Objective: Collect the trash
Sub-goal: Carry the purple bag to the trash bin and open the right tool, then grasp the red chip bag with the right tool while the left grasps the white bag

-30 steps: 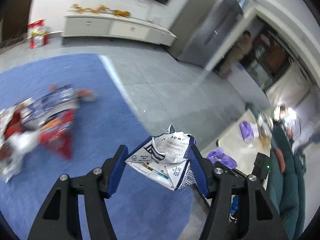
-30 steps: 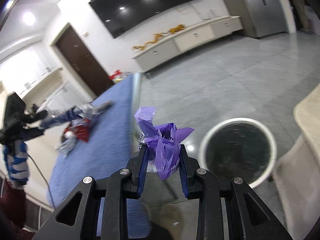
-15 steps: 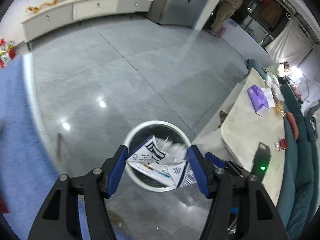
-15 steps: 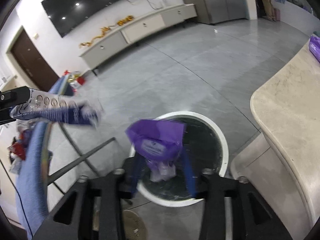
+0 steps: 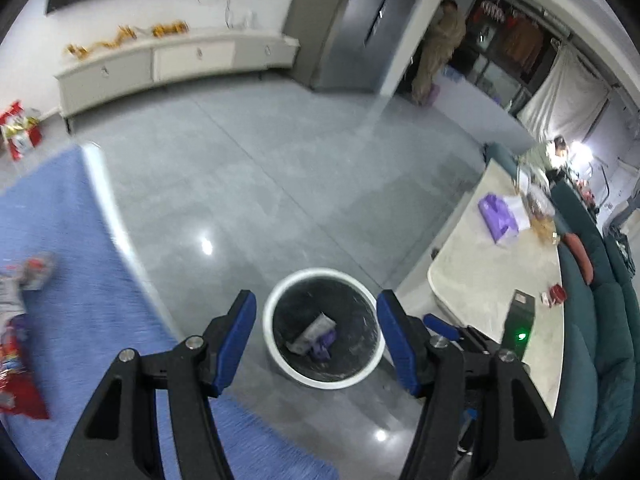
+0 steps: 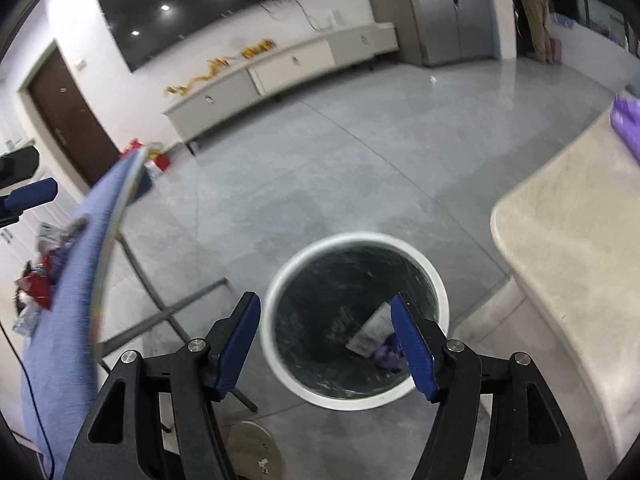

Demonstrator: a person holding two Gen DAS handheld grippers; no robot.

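My left gripper (image 5: 316, 312): jaws apart with nothing between them; half a second ago they were spread on the crumpled white wrapper, and that is gone from them now.
My right gripper (image 6: 326, 314): jaws have just been opening and stand apart, empty; a second ago they pinched the purple bag.
Bin (image 5: 280, 356): white rim, black inside, on the grey floor straight ahead of both pairs of fingers and below them, framed between the blue pads in each view.
White wrapper (image 5: 316, 328): lying at the bottom of the bin, no longer in my left fingers.
Purple bag (image 5: 325, 346): beside the wrapper at the bottom of the bin, touching it; from my right side it shows just behind the right-hand pad (image 6: 414, 346).
Blue cloth (image 5: 68, 240): left of my left fingers, with more wrappers (image 5: 16, 360) lying on it, blurred.
Stone table (image 5: 492, 264): right of the fingers, beyond the bin.
Cabinet (image 5: 172, 60): far ahead against the wall.
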